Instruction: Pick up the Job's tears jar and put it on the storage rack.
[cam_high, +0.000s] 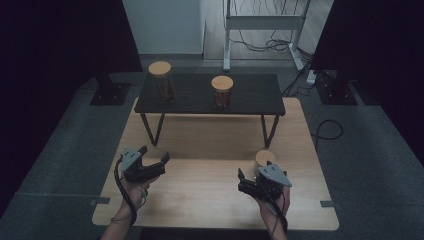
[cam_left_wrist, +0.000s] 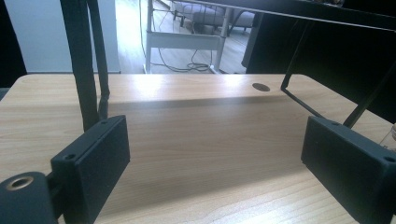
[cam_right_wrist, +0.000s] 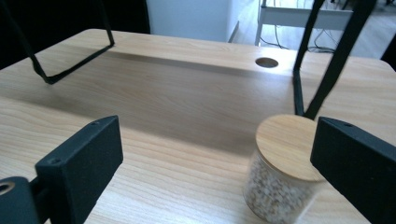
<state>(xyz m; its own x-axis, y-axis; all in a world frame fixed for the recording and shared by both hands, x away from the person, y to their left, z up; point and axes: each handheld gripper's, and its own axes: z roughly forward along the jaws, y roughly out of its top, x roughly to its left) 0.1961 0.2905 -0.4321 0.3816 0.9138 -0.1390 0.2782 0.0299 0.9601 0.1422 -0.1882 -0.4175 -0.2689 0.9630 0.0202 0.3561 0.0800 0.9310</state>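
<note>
Three jars in play, each with a round wooden lid. Two of them stand on the black shelf (cam_high: 250, 97), the low riser that stands across the far half of the desk (cam_high: 200, 195): the tall jar (cam_high: 161, 81) toward eleven o'clock and the shorter jar (cam_high: 222, 91) near twelve, well apart from each other.

The third one, the small jar (cam_high: 264, 158), sits down on the desk itself at about four o'clock, just in front of the shelf's right legs. In the right gripper view it is clear glass with pale grains inside (cam_right_wrist: 285, 172), lid on, upright.

Two tongs, one in each hand. The right tongs (cam_high: 248, 176) are spread wide, and nothing is pinched: the small jar stands just beyond the right-hand jaw, partly tucked behind it in the right gripper view, but whether that jaw touches the glass I cannot tell. The person's hand grips the body from below at five o'clock.

Over at seven o'clock, the left tongs (cam_high: 154, 156) are also spread wide with only bare wood between the jaws. From the left gripper view, two black shelf legs rise just past the left jaw and a bent leg frame stands past the right one. One round cable hole (cam_left_wrist: 260, 87) shows in the desk's far edge.
</note>
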